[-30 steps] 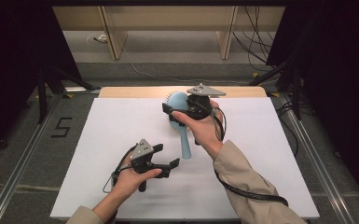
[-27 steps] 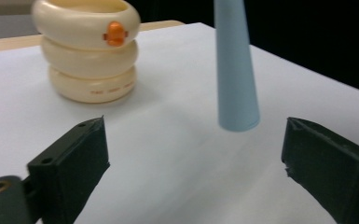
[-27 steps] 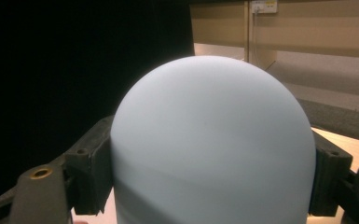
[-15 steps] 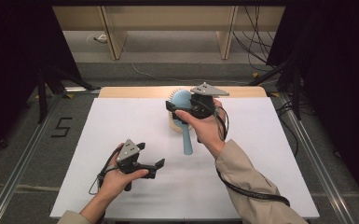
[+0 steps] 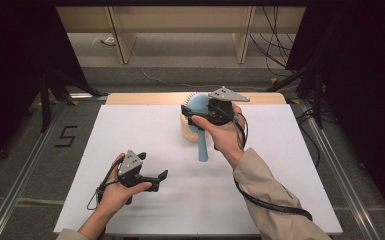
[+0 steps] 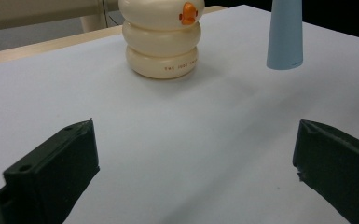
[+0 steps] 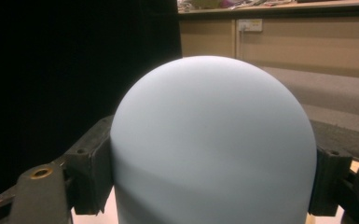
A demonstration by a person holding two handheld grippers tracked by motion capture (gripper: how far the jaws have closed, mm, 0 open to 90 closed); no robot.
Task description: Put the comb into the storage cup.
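A light blue hairbrush [image 5: 202, 145] hangs over the table, handle pointing toward the front edge. My right gripper [image 5: 194, 114] is shut on its rounded head [image 7: 213, 140], one pad [image 7: 92, 173] on each side. Just behind the brush stands a cream container of stacked rings [image 5: 186, 129] with an orange mark [image 6: 188, 13]. My left gripper [image 5: 161, 178] sits low at the front left of the white table. Its jaws have just been opening and now stand wide open with nothing between them [image 6: 193, 172]; the container [image 6: 161, 43] and the handle's tip [image 6: 285, 37] lie ahead of it.
The white tabletop [image 5: 290, 165] ends in a wooden strip [image 5: 140, 98] at the back. Metal rails [image 5: 25, 165] run along both sides on the floor. Cables [image 5: 275, 205] trail from the right sleeve across the front right.
My left hand has slid left across the front of the table and its jaws have spread wider. The right hand and the brush have stayed in place.
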